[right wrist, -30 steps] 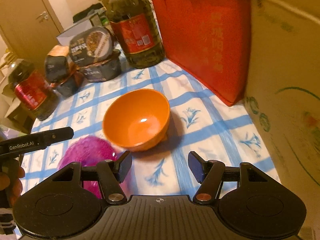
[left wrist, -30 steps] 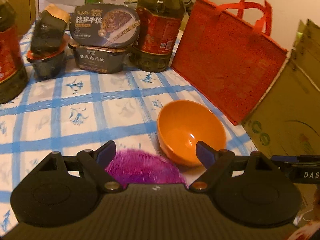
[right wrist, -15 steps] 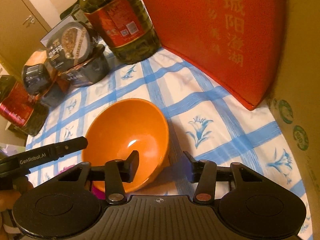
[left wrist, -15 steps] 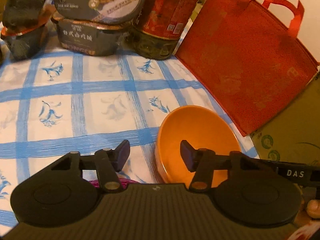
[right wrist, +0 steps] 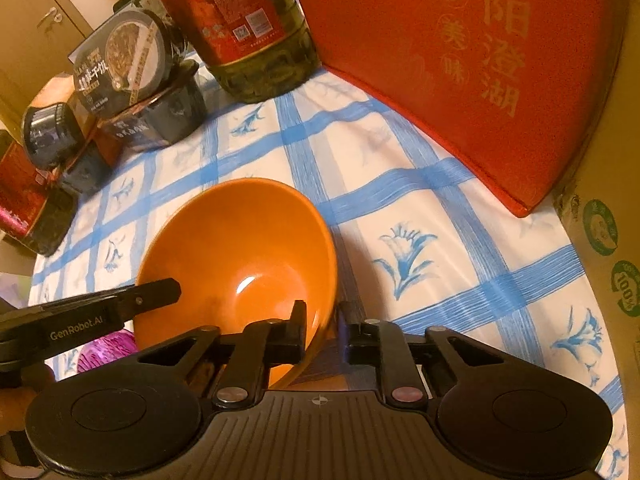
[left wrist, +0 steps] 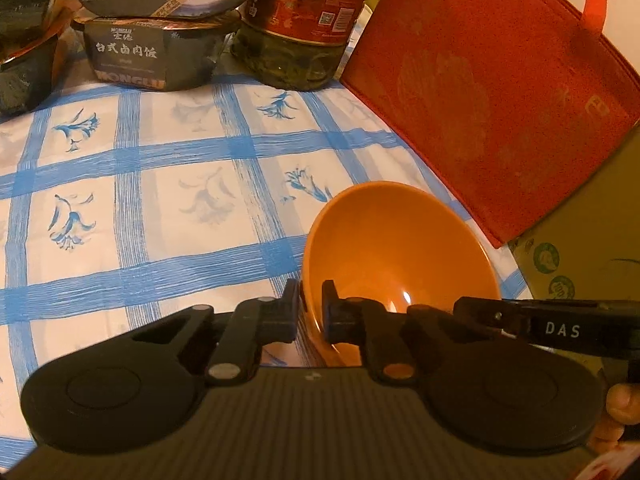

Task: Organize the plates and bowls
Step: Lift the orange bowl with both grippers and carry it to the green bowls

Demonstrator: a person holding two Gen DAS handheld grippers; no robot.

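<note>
The orange bowl [left wrist: 396, 256] sits low and right of centre in the left wrist view, and low and left of centre in the right wrist view [right wrist: 240, 264], on the blue-checked cloth of the desk [left wrist: 160, 200]. It looks like a smooth, glossy, stiff bowl, probably melamine or glazed ware: light enough for a rim pinch, but slick, so I judge it could swivel or slip out if it is lifted by one edge only. The thin rim is the natural place to take hold, and opposite sides of the rim give the steadiest carry.

A red tote bag [left wrist: 492, 100] stands at the upper right of the left wrist view, and an oil bottle [right wrist: 236, 20] and boxed meals [left wrist: 152, 56] line the top. A purple bowl [right wrist: 104, 348] peeks out at the lower left of the right wrist view.

The left gripper [left wrist: 310, 312] is closed on the bowl's near-left rim, one pad outside and one inside. The right gripper [right wrist: 322, 332] pinches the near-right rim the same way.

A second ago both grippers stood wide, short of the bowl, with the purple bowl plain below the left one. Since then both have come forward and down, and their jaws have just been closing onto the rim wall between them.
</note>
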